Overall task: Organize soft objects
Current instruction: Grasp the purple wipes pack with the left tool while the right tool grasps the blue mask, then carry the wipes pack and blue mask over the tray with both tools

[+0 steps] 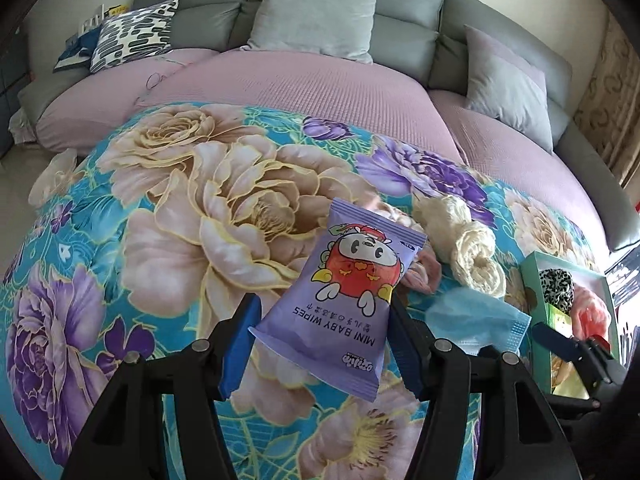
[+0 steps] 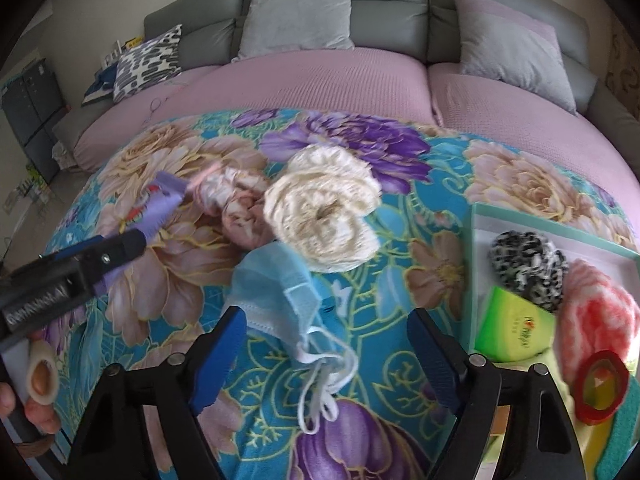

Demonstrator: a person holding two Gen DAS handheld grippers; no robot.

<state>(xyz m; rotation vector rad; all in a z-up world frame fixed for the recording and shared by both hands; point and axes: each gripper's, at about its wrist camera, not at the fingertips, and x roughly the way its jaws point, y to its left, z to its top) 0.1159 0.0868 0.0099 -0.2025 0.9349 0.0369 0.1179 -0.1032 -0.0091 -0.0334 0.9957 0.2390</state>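
Purple foil, a mini baby-wipes packet (image 1: 338,302), sits pinched between the blue pads of the left gripper (image 1: 320,344), lifted above the floral blanket (image 1: 160,208). The right gripper (image 2: 326,356) hangs wide apart and empty over a crumpled blue face mask (image 2: 280,296). The teal-rimmed box (image 2: 474,248), right of the mask, already holds a leopard-print scrunchie (image 2: 524,268), a pink fluffy piece (image 2: 596,312) and a green packet (image 2: 516,332). Beyond the mask, cream yarn rolls (image 2: 324,216) and a pink cloth bundle (image 2: 240,208) wait; roughly half looks left.
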